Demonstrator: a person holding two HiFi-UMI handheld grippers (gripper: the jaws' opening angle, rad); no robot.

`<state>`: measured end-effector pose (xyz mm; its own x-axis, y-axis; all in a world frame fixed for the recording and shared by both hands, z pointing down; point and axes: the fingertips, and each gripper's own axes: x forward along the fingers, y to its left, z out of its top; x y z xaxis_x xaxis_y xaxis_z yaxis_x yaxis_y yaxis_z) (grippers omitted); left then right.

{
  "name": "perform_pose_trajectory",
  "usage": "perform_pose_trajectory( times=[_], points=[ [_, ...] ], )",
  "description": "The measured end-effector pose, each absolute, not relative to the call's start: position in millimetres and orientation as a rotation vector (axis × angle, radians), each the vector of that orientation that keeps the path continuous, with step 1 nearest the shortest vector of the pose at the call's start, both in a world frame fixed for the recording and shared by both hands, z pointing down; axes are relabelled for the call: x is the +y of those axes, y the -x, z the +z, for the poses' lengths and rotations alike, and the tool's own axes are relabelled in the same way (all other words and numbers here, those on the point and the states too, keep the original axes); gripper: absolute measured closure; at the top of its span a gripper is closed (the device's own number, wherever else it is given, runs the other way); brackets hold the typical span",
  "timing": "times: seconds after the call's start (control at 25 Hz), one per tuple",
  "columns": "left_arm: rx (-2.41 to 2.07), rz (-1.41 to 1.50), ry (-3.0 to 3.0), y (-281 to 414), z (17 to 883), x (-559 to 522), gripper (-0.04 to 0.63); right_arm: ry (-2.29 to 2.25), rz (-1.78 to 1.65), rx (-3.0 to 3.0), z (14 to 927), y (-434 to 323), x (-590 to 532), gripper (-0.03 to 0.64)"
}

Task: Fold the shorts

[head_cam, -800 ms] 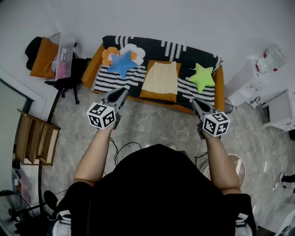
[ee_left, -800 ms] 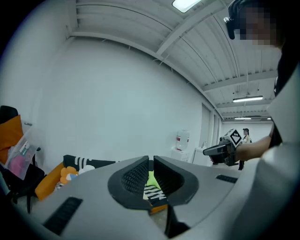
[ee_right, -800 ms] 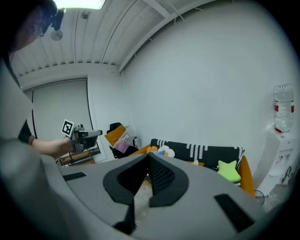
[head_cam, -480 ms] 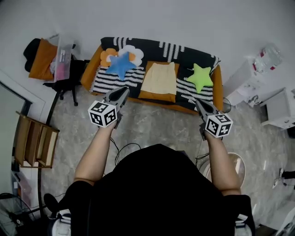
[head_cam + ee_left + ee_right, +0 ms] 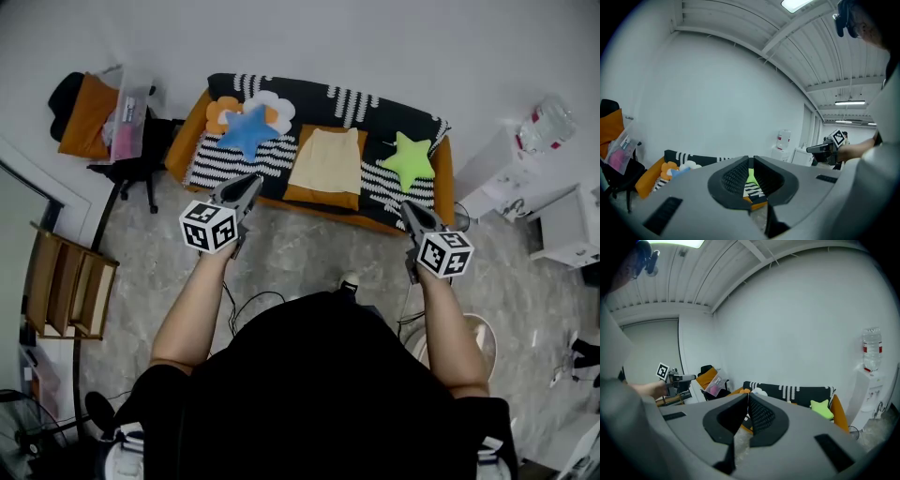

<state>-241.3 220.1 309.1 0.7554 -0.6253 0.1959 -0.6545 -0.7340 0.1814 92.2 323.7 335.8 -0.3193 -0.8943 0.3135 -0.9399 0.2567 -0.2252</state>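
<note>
Jaws closed, empty, L gripper (image 5: 251,182) & R gripper (image 5: 406,204); shorts (image 5: 327,159) on sofa (image 5: 309,94)

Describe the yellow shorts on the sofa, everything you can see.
The shorts are pale yellow, soft-looking cloth, spread flat on the sofa's seat, narrower end toward the backrest. They lie over the black-and-white striped throw and the orange seat edge, between a blue star cushion and a green star cushion.

Head view looks steeply down, both gripper views nearly level; all share the distant sofa (image 5: 446,178)
</note>
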Motion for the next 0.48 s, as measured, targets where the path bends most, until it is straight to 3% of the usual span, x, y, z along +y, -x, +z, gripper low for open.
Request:
perform_pose_trajectory(
  times=[0.2,0.48],
  points=[
    [-0.982,0.200,-2.735,234,312,215,0.543,-1.756,0.552,-2.395,340,-95,315,0.558],
    [-0.965,0.227,-2.747,229,317,193,0.455,-1.718,0.513,-2.412,344,-91,283,0.464]
  ],
)
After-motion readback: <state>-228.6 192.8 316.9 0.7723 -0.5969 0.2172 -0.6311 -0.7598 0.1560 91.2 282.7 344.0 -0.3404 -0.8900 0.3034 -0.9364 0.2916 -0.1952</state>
